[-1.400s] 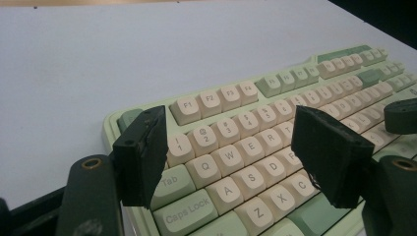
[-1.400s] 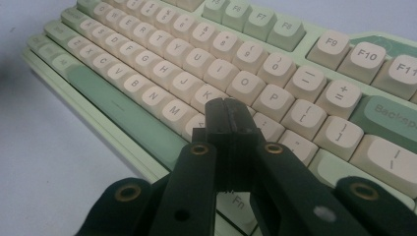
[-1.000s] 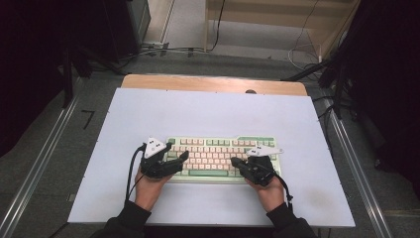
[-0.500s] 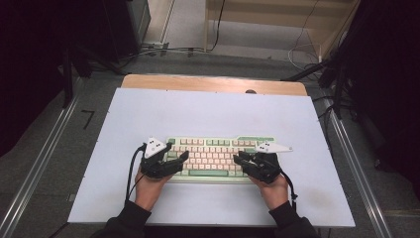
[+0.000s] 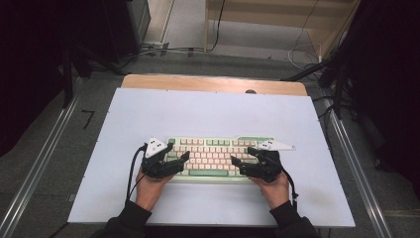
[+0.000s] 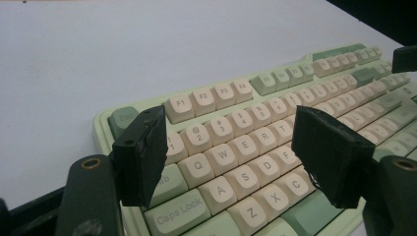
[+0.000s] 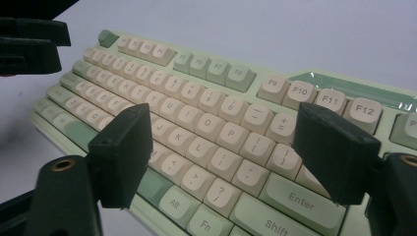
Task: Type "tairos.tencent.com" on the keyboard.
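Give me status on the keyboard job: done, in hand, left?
Done: keyboard lies flat and square on the table. In hand: left tongs and right tongs hover open over its two ends; the right jaws have just been opening, nothing between them. Left: any grip or key press, none visible yet.
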Action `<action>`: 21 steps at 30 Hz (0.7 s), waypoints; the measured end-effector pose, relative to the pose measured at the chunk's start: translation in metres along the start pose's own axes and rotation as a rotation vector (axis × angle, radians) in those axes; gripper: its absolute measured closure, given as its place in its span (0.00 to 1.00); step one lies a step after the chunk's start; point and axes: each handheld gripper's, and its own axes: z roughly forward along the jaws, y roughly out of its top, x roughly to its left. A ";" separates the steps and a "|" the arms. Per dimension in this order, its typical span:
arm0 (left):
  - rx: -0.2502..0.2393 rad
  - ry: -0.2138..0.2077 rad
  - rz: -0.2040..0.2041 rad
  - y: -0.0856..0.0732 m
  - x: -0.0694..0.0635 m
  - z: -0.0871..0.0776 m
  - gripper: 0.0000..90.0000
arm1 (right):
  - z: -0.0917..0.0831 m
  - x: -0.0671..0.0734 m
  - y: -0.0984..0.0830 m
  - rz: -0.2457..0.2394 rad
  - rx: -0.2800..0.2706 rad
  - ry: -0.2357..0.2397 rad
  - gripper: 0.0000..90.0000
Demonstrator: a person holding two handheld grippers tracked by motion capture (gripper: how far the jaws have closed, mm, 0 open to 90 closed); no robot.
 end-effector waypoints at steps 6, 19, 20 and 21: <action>0.011 -0.019 0.023 0.001 -0.008 0.006 0.33 | 0.001 0.001 0.000 -0.001 0.003 -0.006 0.20; -0.003 -0.055 0.013 0.005 -0.010 0.009 0.48 | 0.002 0.001 -0.001 0.003 0.008 -0.002 0.21; -0.001 -0.064 0.013 0.005 -0.010 0.010 0.53 | 0.002 0.001 -0.001 0.004 0.009 -0.002 0.21; 0.002 -0.077 0.010 0.005 -0.010 0.011 0.58 | 0.002 0.001 -0.001 0.002 0.006 -0.004 0.21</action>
